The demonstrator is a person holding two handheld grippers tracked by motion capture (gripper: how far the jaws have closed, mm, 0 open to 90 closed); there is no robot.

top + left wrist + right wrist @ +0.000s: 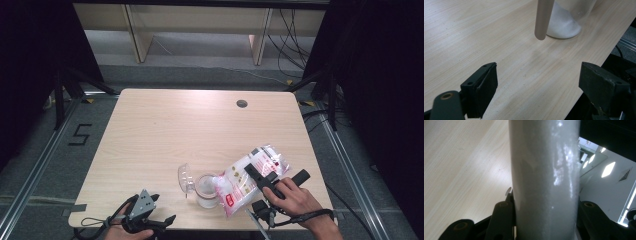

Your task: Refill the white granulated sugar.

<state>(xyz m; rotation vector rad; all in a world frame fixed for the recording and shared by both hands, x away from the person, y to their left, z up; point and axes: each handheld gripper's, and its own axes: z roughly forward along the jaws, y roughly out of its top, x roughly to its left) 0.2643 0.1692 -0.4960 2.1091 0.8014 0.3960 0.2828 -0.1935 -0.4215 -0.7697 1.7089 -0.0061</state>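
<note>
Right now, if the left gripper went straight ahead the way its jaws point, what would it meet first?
Probably the clear jar holding white powder. The left gripper is open over bare table, with nothing between its jaws. A blurred rod-like shape hangs nearer, though its depth is unclear.

Overhead light fell brightly on the table point(200, 125) in the high view, washing out its far edge, while the surroundings stayed nearly black. In the right gripper view the bag point(544, 182) was close, soft and flecked with glare. The left gripper view blurred near the jaws.
</note>
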